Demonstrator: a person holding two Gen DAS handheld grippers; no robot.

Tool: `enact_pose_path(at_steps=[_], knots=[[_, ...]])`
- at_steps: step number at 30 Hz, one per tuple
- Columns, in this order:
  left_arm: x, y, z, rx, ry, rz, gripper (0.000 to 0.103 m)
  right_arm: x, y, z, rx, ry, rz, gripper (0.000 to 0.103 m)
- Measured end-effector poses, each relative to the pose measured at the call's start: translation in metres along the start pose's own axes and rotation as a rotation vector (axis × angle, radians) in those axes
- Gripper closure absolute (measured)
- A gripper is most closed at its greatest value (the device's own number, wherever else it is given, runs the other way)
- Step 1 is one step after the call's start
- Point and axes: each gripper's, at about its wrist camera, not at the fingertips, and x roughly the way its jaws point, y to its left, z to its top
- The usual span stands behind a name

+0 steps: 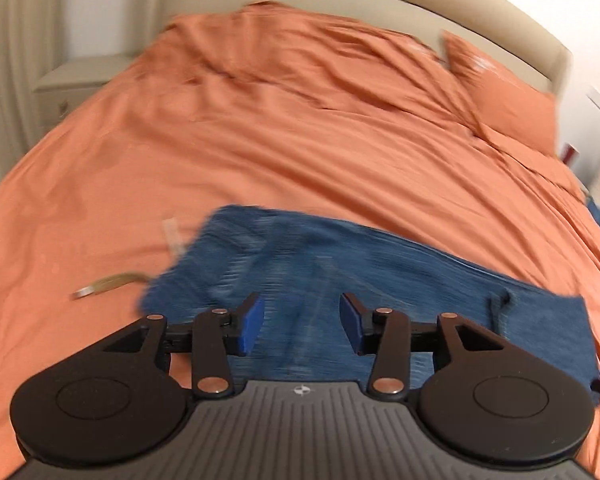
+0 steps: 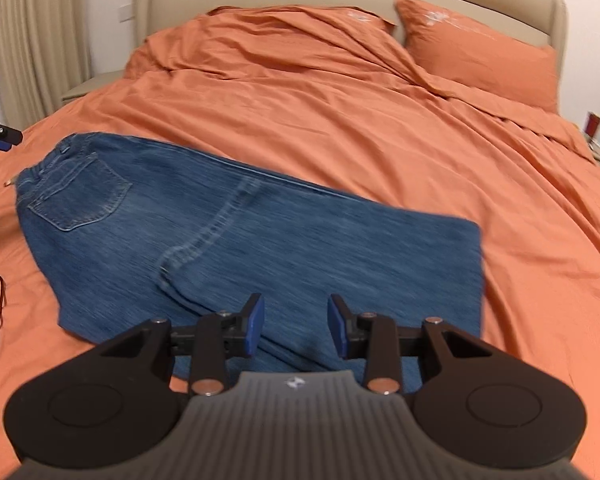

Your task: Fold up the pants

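On the orange bed (image 2: 300, 120), blue jeans (image 2: 260, 240) lie already folded leg over leg (back pocket up). Left claw (image 1: 302, 326) and right claw (image 2: 296, 324) hover apart, empty; the next fold likely needs the hem gripped and carried toward the waistband.

Blurred blue jeans (image 1: 340, 264) lie on an orange duvet (image 1: 260, 140), the left gripper (image 1: 302, 324) spread wide above them.

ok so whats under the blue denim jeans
The blue denim jeans lie flat on the rumpled orange bed cover, which shows on all visible sides. Anything beneath the denim itself is covered. A tan strap lies beside the waist end.
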Motion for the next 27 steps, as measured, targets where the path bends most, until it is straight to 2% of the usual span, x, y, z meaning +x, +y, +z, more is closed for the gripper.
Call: enact_pose_path(at_steps=[2,7,10,13,17,21,24,27], knots=[[0.009,0.030,-0.002,-0.104,0.017,-0.010,0.042,0.009,0.011,0.009,-0.029,0.008,0.009,0.071],[0.045,0.099,-0.025,-0.409,0.043,-0.068,0.037,0.039,0.027,0.030,-0.061,0.025,0.050,0.072],[0.069,0.124,-0.043,-0.557,0.047,-0.138,0.035,0.060,0.032,0.041,-0.076,0.046,0.066,0.072],[0.089,0.136,-0.054,-0.656,0.042,-0.191,0.033,0.084,0.034,0.049,-0.080,0.072,0.083,0.073],[0.110,0.140,-0.060,-0.690,0.014,-0.207,0.033,0.117,0.036,0.058,-0.071,0.103,0.095,0.079],[0.121,0.135,-0.055,-0.665,0.000,-0.190,0.033,0.145,0.041,0.061,-0.044,0.147,0.129,0.079],[0.124,0.132,-0.055,-0.640,-0.010,-0.172,0.034,0.163,0.046,0.056,-0.054,0.186,0.109,0.081],[0.126,0.130,-0.055,-0.629,-0.014,-0.143,0.044,0.167,0.046,0.055,-0.050,0.197,0.113,0.081]])
